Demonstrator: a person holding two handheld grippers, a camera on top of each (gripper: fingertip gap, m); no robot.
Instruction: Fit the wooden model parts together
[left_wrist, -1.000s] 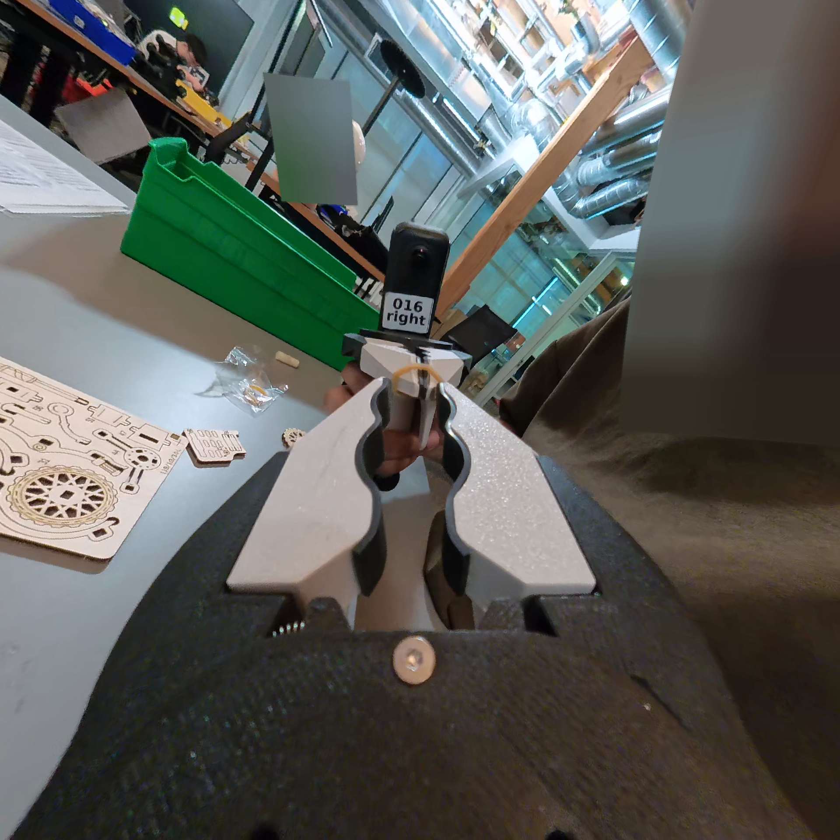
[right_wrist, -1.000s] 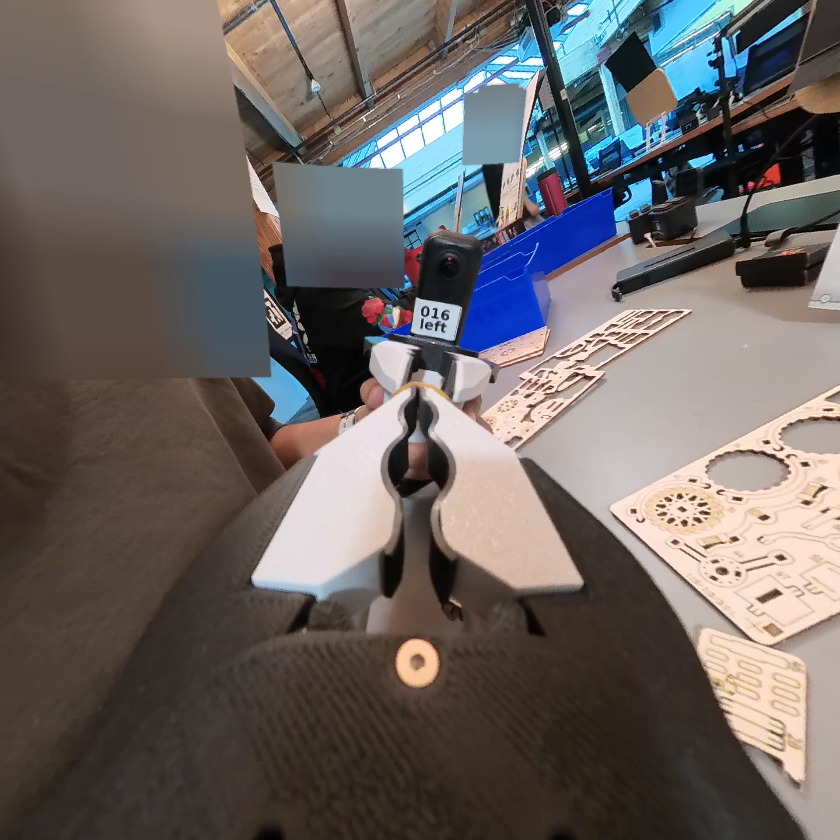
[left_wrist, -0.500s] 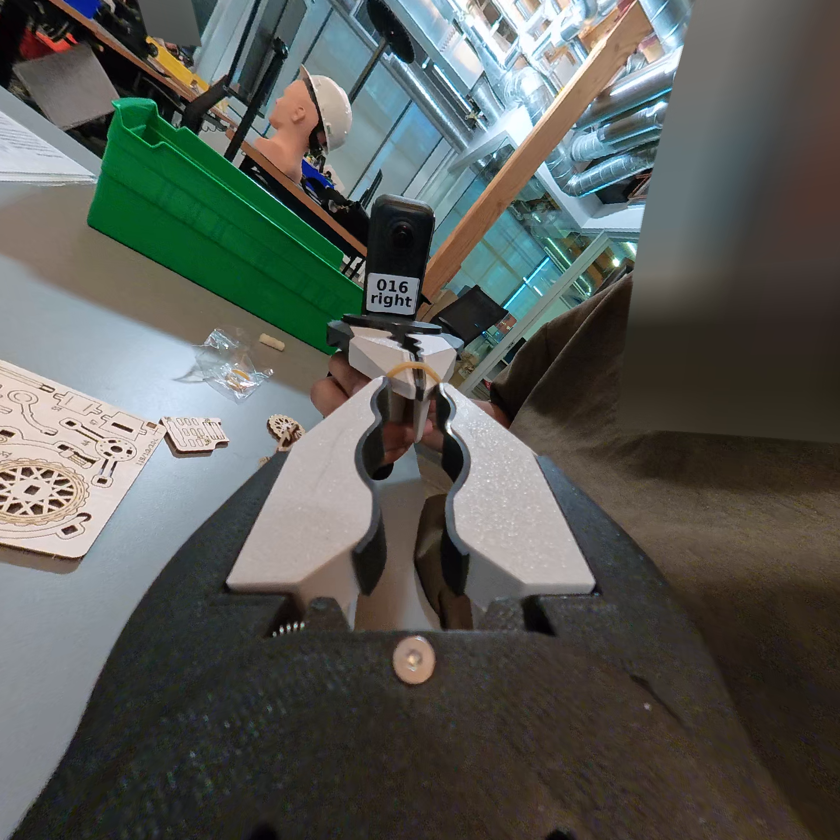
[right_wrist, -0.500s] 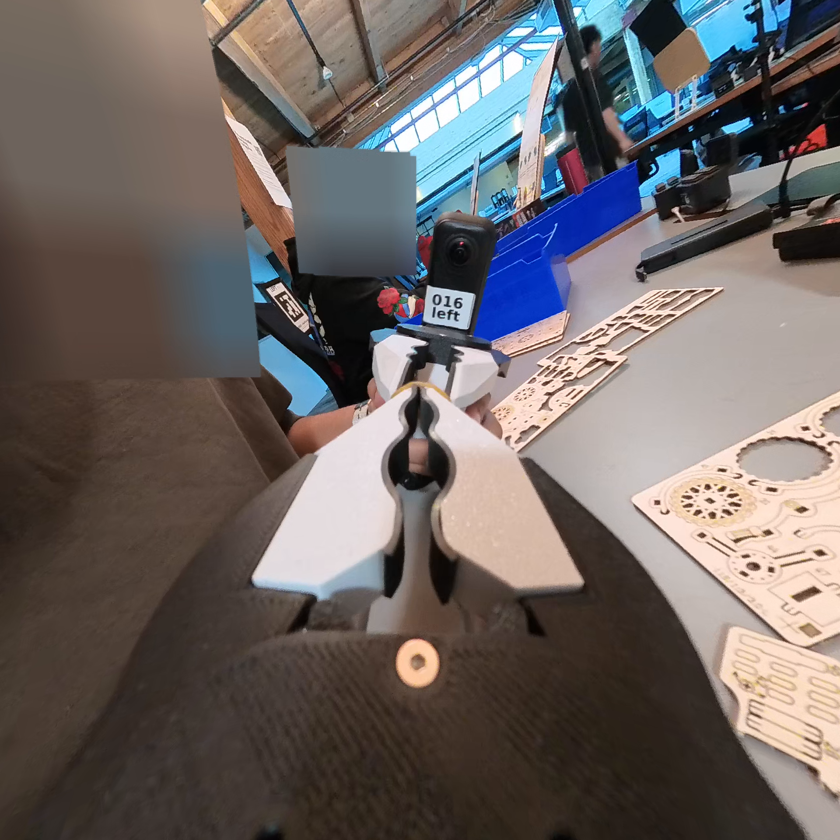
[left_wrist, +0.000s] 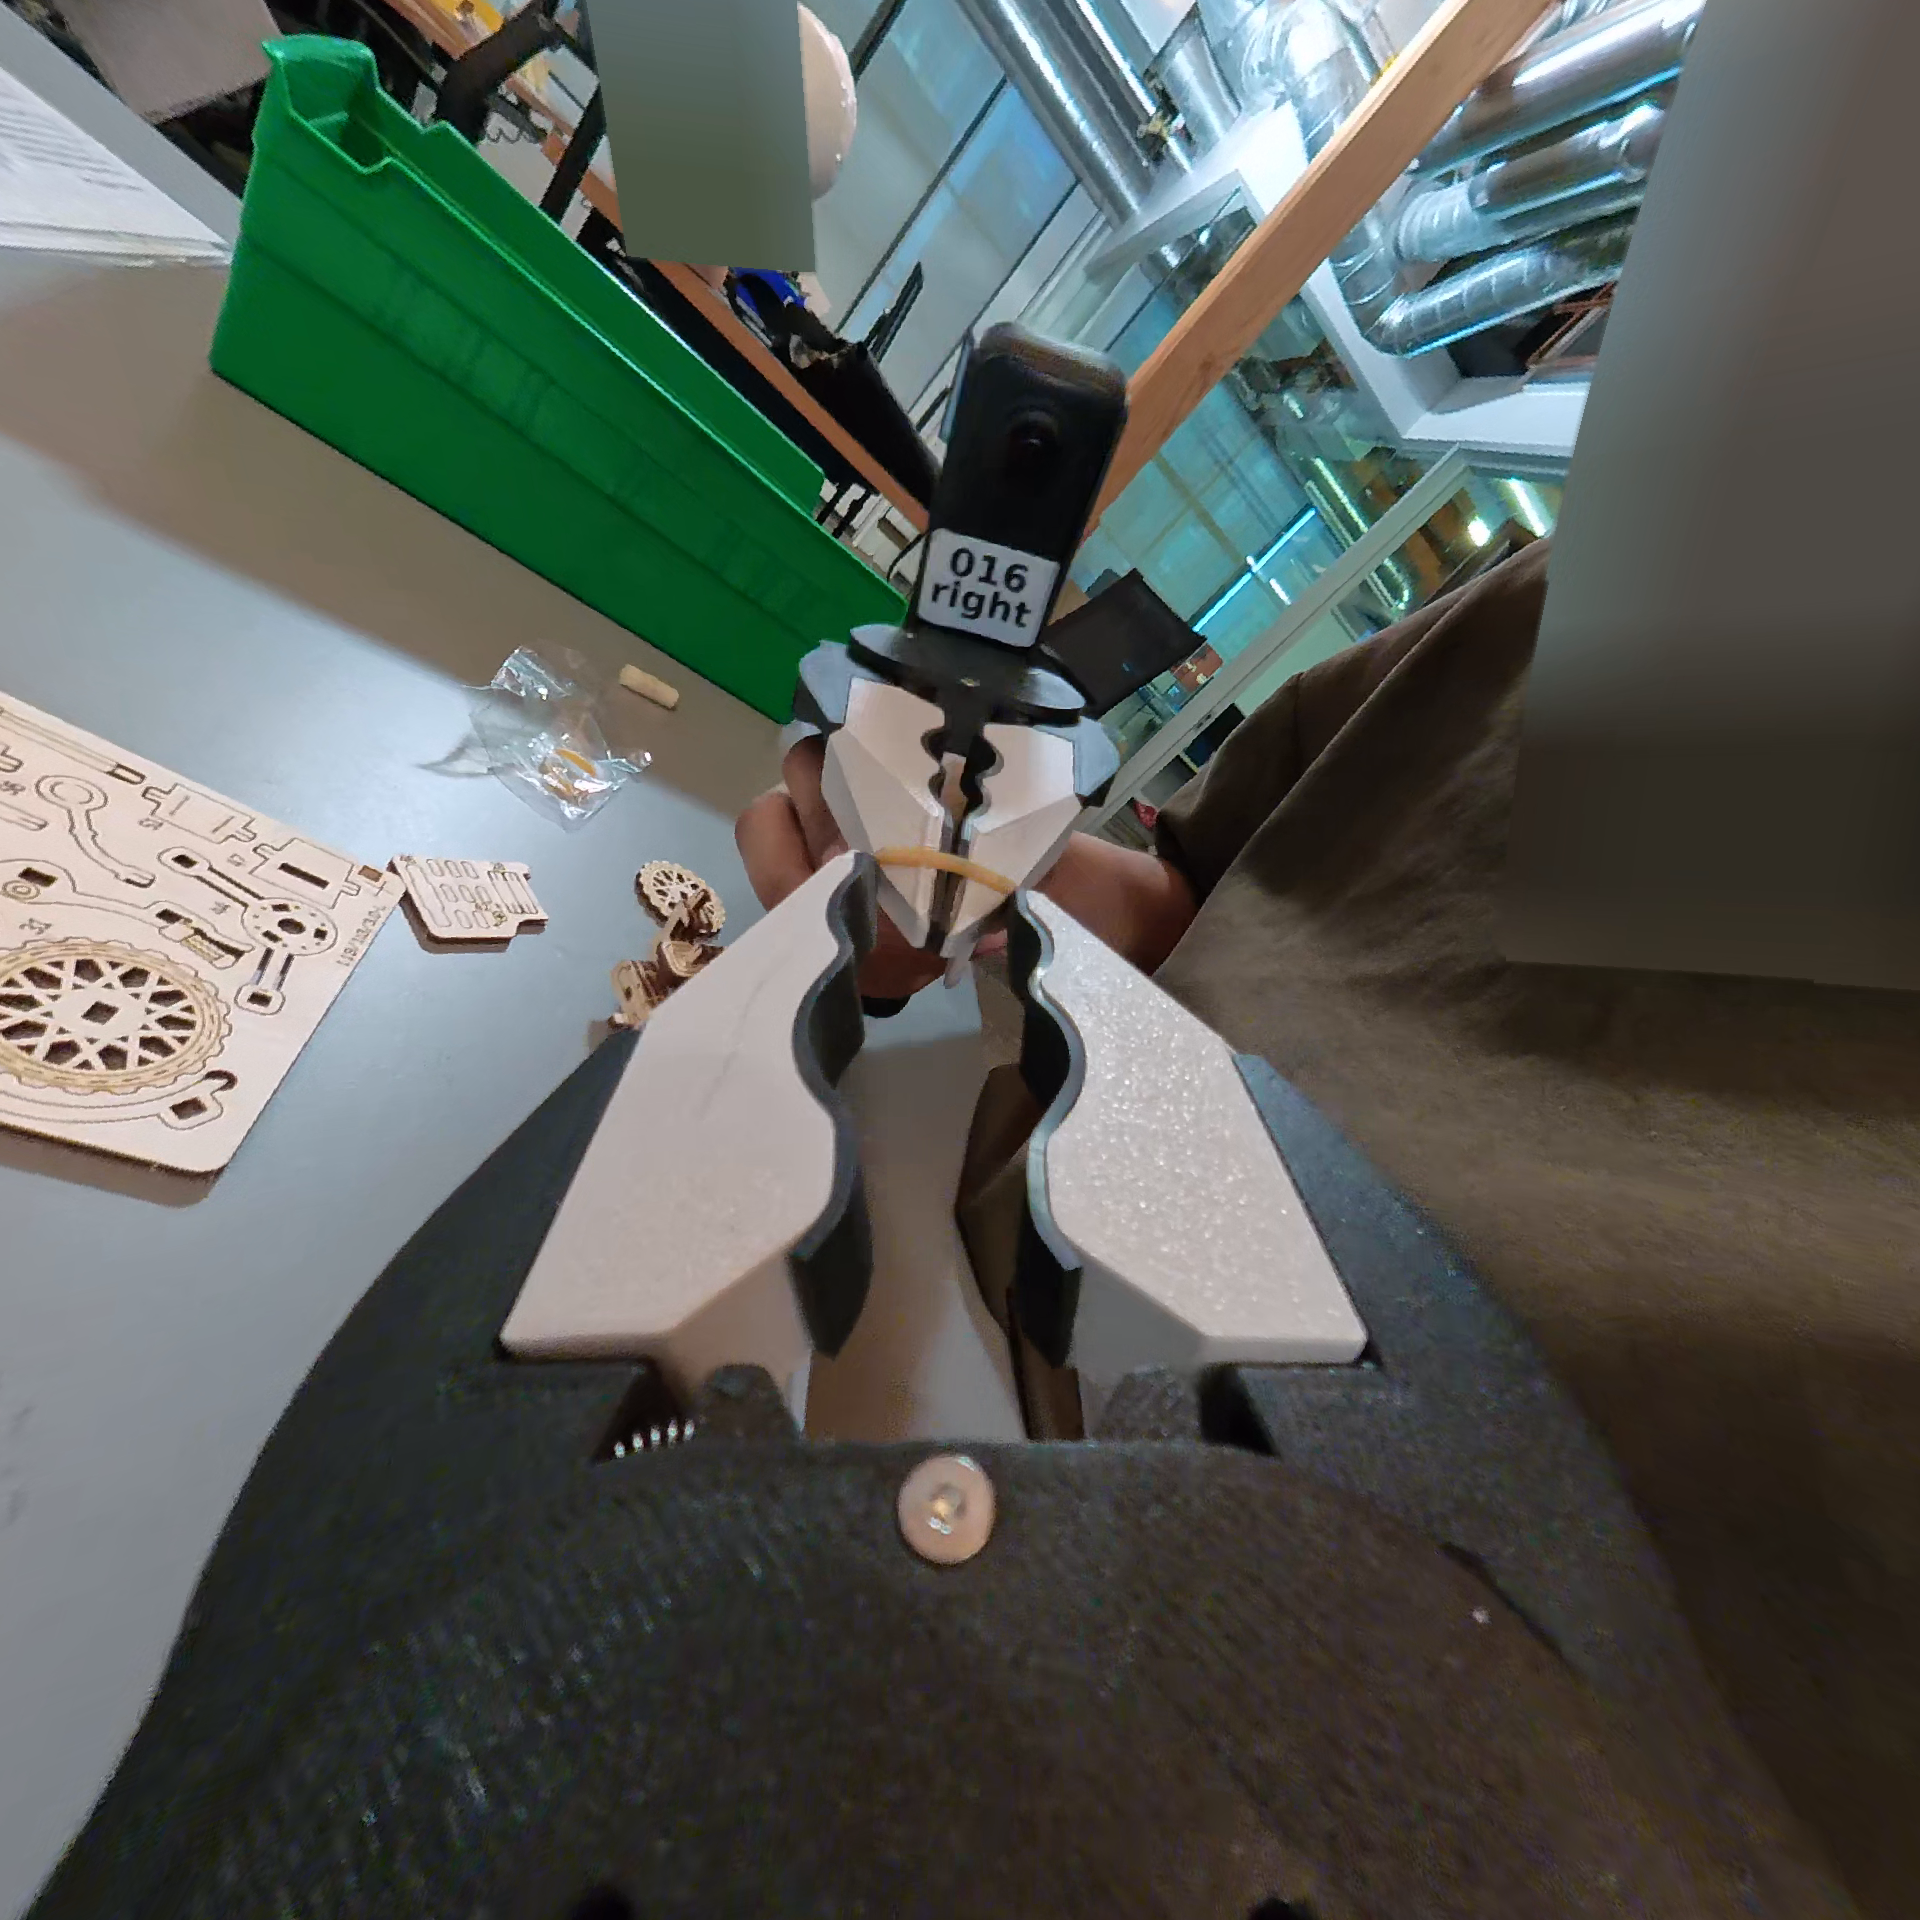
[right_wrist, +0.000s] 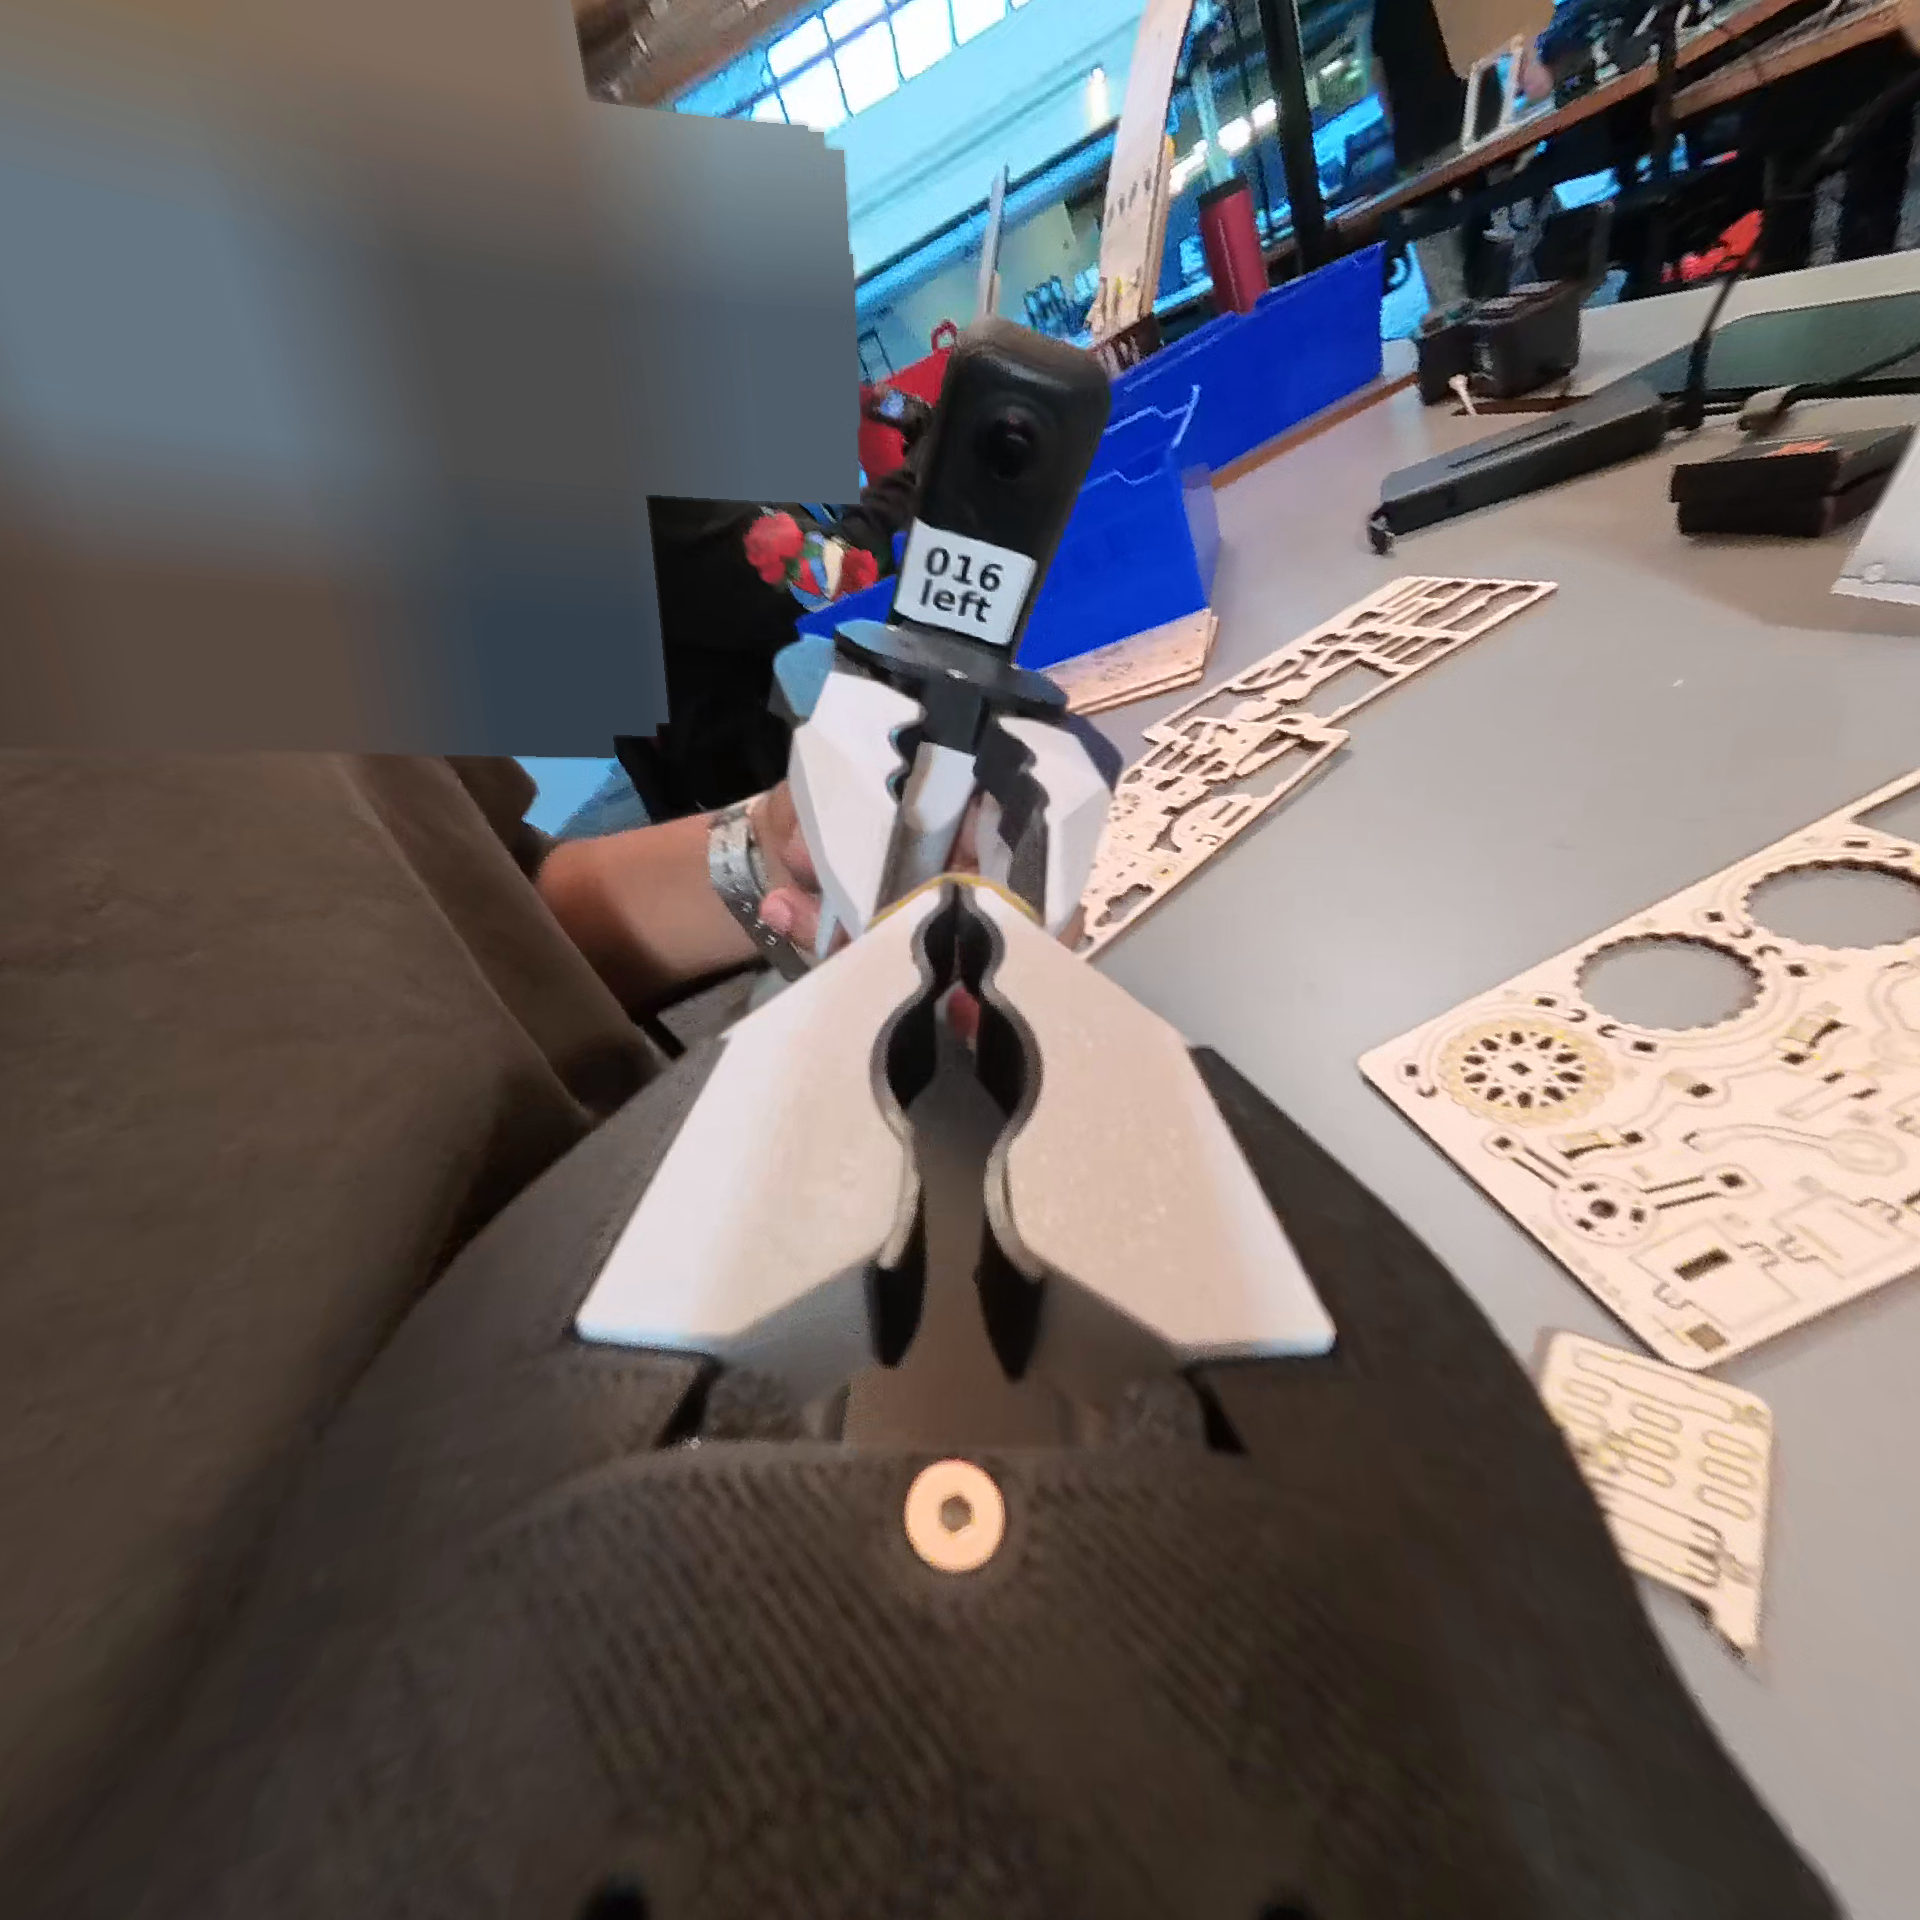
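**Two tools meet tip to tip above the bench, wooden parts lying loose**

The person holds both tools up off the grey bench, nose to nose in front of a brown top. The left tool stands partly open, with a clear gap between its wavy inner faces and nothing gripped in it. The right tool is closed, its tips touching, and I can make out nothing pinched between them. Its point sits just at the mouth of the left tool. A thin yellow elastic band shows right where the two noses meet; I cannot tell what it is looped round. A bare hand wraps the right tool's grip.

The wooden model parts all lie on the bench, apart from both tools. On the left tool's side there is a large cut sheet with a spoked wheel pattern. Just beyond its corner lies a small flat cut-out piece, and near that a little part-built gear piece. Farther back lie a crumpled clear bag and a short peg, close to a long green bin.

On the right tool's side another big sheet with round holes lies flat, with a small slotted panel just beside its near corner. Emptied fretwork sheets lie farther back, near a blue bin at the bench's far edge.
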